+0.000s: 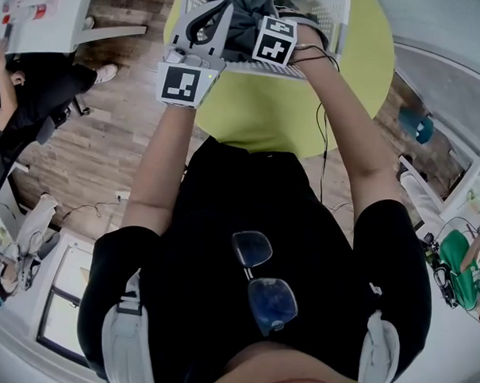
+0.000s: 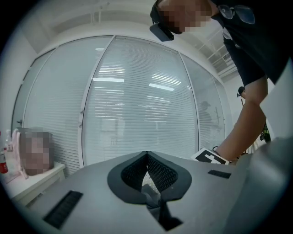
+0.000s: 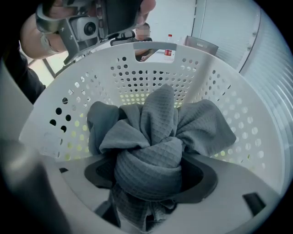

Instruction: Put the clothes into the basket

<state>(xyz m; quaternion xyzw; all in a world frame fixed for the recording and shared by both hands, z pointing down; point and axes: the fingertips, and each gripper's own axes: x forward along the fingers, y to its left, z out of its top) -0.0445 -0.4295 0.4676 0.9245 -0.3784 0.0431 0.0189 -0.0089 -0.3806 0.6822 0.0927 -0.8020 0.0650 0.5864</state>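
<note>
A white perforated laundry basket (image 1: 329, 7) stands on a round yellow-green table (image 1: 300, 105). My right gripper (image 3: 149, 171) is shut on a bunched grey waffle-weave cloth (image 3: 155, 132), held just inside the basket (image 3: 151, 61) above its bottom. The cloth's loose folds spread forward from the jaws. In the head view the cloth (image 1: 248, 5) hangs dark between both grippers over the basket's near rim. My left gripper (image 2: 146, 157) points up at the window, its pads closed together with nothing between them. It is at the basket's left rim (image 1: 207, 25), close beside the right gripper (image 1: 256, 19).
Wooden floor surrounds the table. A seated person (image 1: 29, 101) and a white desk (image 1: 42, 21) are at the far left. Bags and a green object (image 1: 462, 268) lie on the floor to the right. Blinds (image 2: 137, 100) cover the curved window.
</note>
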